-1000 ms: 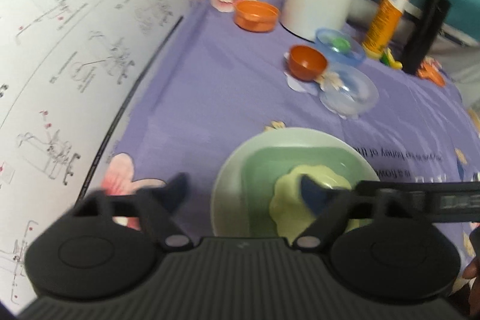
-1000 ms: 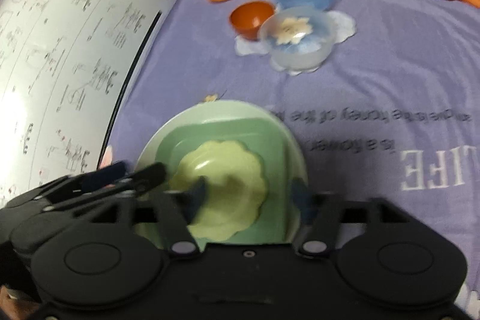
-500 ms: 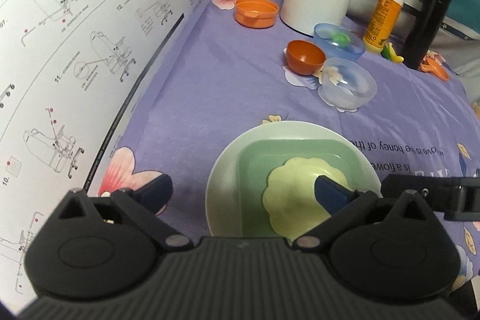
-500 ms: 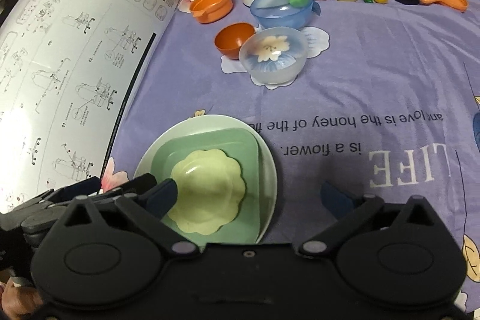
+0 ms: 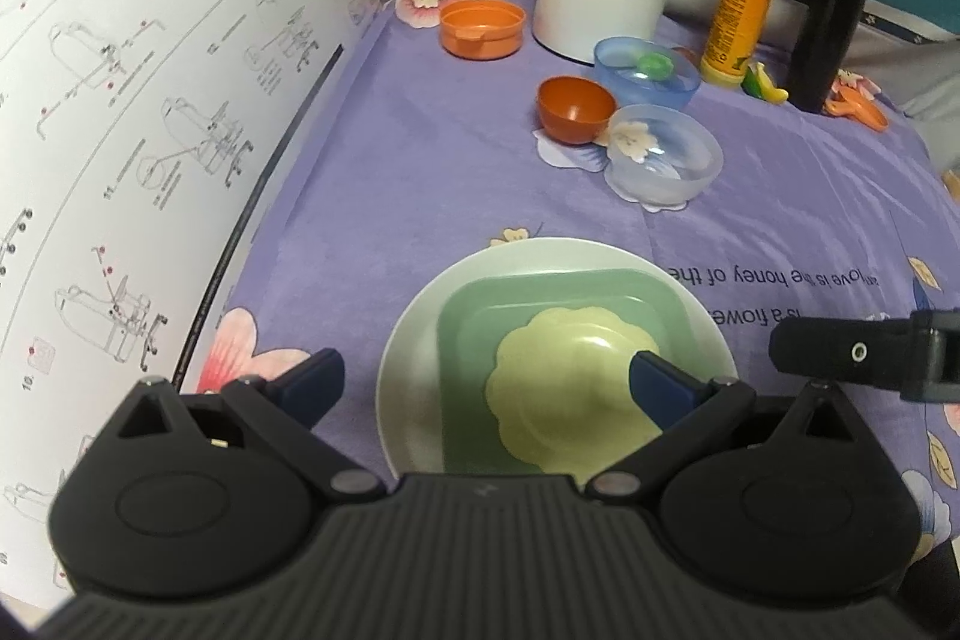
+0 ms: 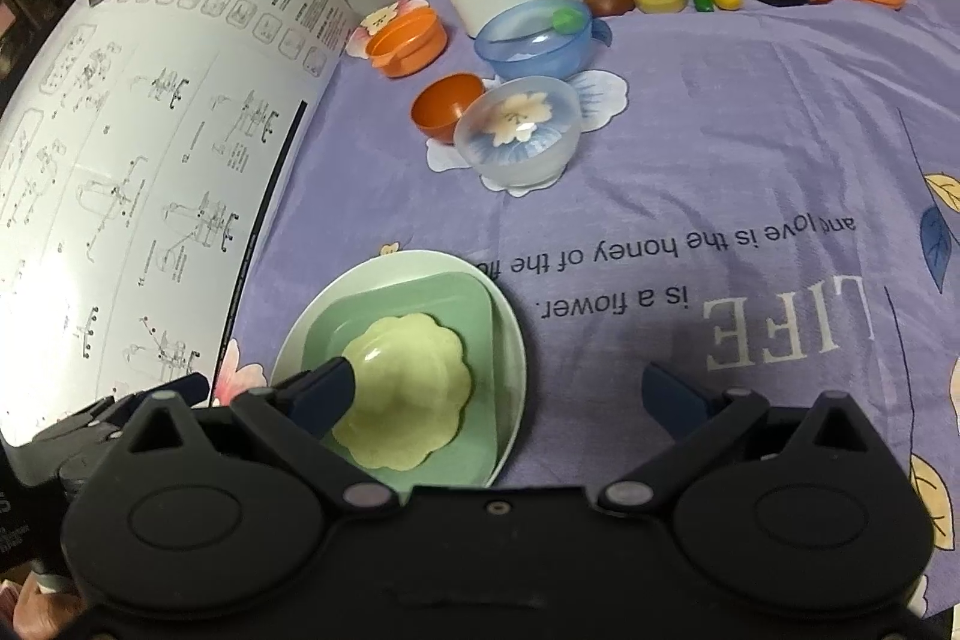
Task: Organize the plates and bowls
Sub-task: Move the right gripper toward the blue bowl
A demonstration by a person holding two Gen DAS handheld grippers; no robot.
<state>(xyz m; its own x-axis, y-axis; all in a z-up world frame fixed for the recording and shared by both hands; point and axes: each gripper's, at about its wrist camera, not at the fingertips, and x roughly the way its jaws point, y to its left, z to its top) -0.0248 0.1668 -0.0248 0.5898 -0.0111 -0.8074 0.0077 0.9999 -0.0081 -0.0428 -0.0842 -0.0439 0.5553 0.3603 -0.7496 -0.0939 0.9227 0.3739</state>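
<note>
Left wrist view: left gripper [image 5: 486,382] had just been opening, jaws wide, nothing between them. Right gripper [image 6: 501,391] likewise just spread, empty. Plates sat nested near the front: scalloped yellow plate [image 5: 570,388] in square green plate [image 5: 480,310] on round white plate [image 5: 408,358]. Bowls next, I'd say: clear bowl [image 6: 516,136], then orange bowl [image 6: 447,106], approached w/ jaws wide, straddling one rim wall, w/o nudging neighbours.

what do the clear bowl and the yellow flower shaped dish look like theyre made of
Clear bowl: probably frosted translucent plastic; the cloth's flower print shows through its base, softened. It could be glass.
Yellow scalloped dish: probably opaque plastic or melamine with a semi-gloss finish; a small bright highlight sits on its raised centre.
</note>
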